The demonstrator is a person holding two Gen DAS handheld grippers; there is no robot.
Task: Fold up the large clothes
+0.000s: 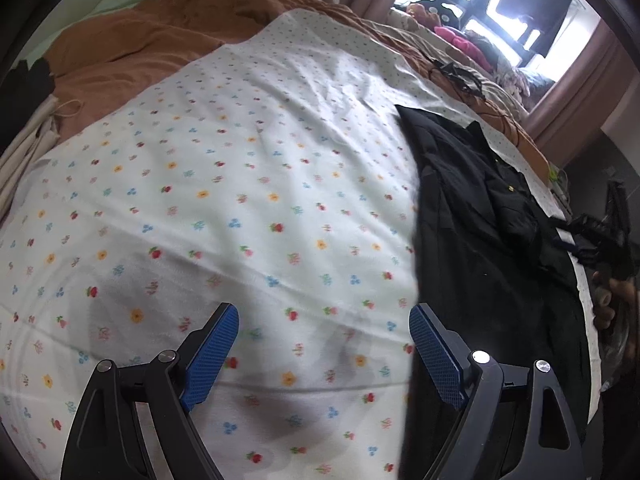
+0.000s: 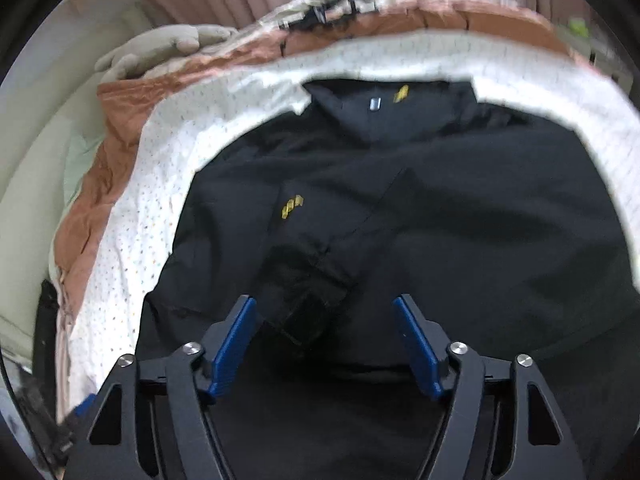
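Observation:
A black jacket [image 2: 420, 208] with small yellow marks lies spread on a white flower-print sheet [image 2: 132, 216], collar at the far end, one sleeve folded across its front. My right gripper [image 2: 325, 306] is open and empty, hovering just above the sleeve cuff [image 2: 308, 312]. In the left wrist view the jacket [image 1: 480, 216] lies at the right on the same sheet [image 1: 240, 200]. My left gripper [image 1: 324, 316] is open and empty above the bare sheet, left of the jacket's edge. The right gripper [image 1: 600, 240] shows at the far right with the hand that holds it.
An orange-brown blanket [image 1: 152, 36] is bunched beyond the sheet. Pink and other clothes [image 1: 460, 40] are piled under the window with curtains [image 1: 580, 80]. A grey cushion [image 2: 168, 44] and a black strap [image 2: 332, 12] lie beyond the jacket's collar.

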